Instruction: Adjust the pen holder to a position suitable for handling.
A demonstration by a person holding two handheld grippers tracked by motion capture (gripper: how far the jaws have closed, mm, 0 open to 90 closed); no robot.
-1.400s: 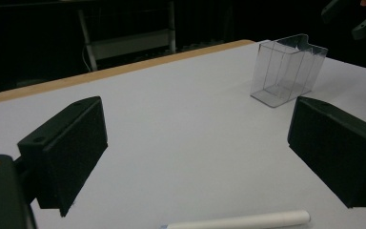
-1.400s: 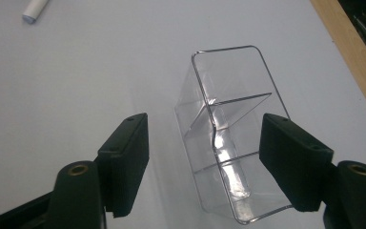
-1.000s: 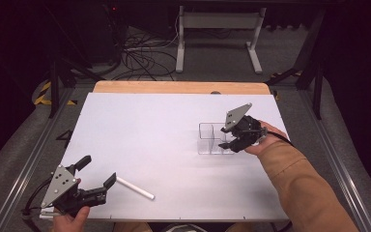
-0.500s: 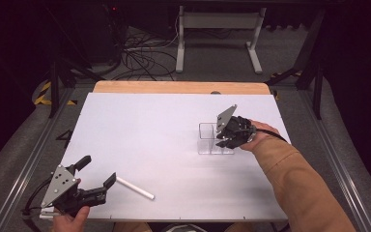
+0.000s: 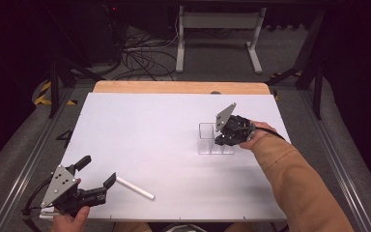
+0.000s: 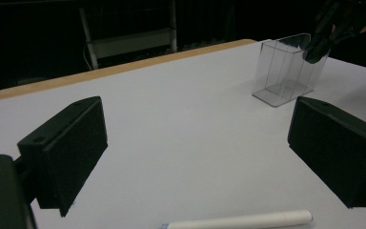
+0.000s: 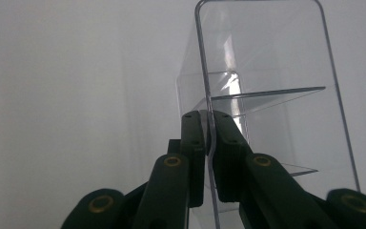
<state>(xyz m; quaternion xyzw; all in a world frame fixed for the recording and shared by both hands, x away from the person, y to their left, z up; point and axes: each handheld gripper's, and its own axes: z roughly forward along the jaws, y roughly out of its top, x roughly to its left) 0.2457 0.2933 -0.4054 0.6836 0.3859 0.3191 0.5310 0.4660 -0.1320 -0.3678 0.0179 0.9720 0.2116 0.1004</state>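
A clear plastic box (image 5: 206, 138) with compartments stands right of the table's middle. My right gripper (image 5: 221, 140) reaches down onto the box's right side. Its jaws have just been closing and are now shut on the box's thin wall, as the right gripper view (image 7: 208, 117) shows, with the clear box (image 7: 267, 62) beyond. At the near left my left gripper (image 5: 97, 170) rests open, empty. A white stick (image 5: 134, 187) lies flat just right of it. In the left gripper view, the stick (image 6: 240, 221) lies between and below my open left gripper's (image 6: 198, 138) jaws, and the box (image 6: 286, 71) stands far off.
The white table sheet (image 5: 149, 125) ends at a wooden strip (image 5: 178, 87) along the far edge. Beyond it are floor cables (image 5: 140, 53) and a white stand (image 5: 217, 29). Metal rails run along both sides of the table.
My right gripper has shifted left and tipped down onto the clear box, and its jaws have closed on the box's wall. The left gripper and the white stick have not moved.
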